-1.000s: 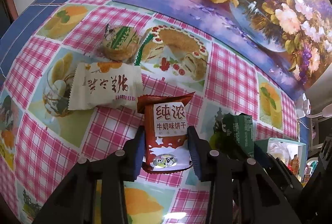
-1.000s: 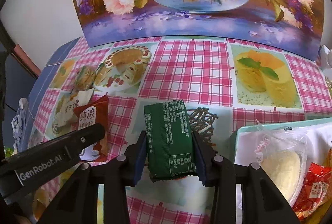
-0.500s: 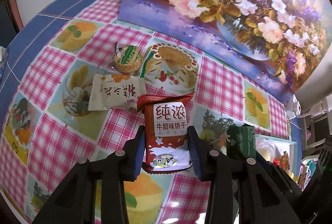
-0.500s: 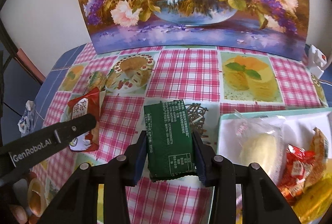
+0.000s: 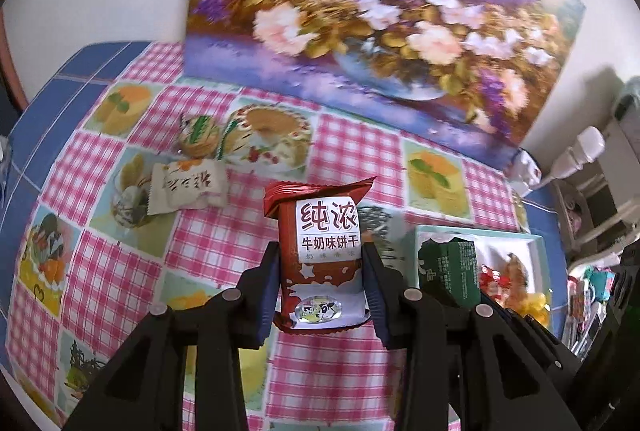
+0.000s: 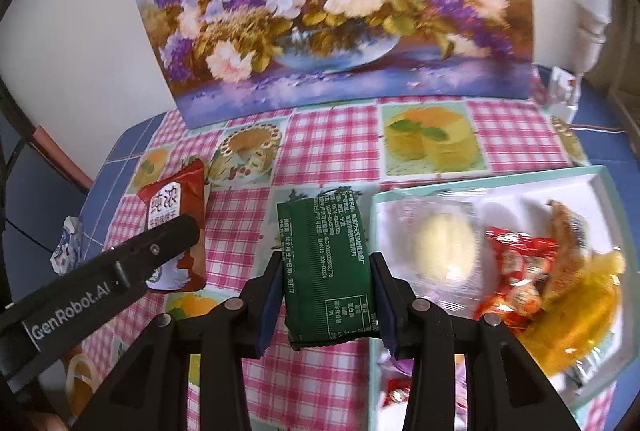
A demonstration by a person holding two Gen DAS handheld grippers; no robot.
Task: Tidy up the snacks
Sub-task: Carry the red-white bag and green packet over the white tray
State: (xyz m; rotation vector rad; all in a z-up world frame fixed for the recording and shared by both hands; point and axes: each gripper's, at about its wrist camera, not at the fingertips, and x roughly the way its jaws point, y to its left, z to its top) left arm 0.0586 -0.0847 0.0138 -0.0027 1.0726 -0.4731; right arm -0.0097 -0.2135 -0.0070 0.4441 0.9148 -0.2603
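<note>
My left gripper (image 5: 322, 283) is shut on a red milk-biscuit packet (image 5: 320, 251) and holds it in the air above the checked tablecloth. My right gripper (image 6: 326, 295) is shut on a dark green snack packet (image 6: 326, 267), raised just left of the white tray (image 6: 520, 177). The tray holds a clear-wrapped pale cake (image 6: 444, 247), red candy wrappers (image 6: 516, 275) and yellow packets (image 6: 580, 307). The red packet (image 6: 176, 231) and left gripper also show in the right wrist view, the green packet (image 5: 450, 271) in the left wrist view.
A white snack packet (image 5: 188, 185) and a round wrapped pastry (image 5: 198, 135) lie on the cloth at the far left. A flower painting (image 5: 380, 15) leans on the wall at the back. White plugs (image 5: 576, 155) and clutter sit at the right edge.
Both grippers have risen and moved right with their packets. The tray has come more fully into the right wrist view, and the table looks farther away.
</note>
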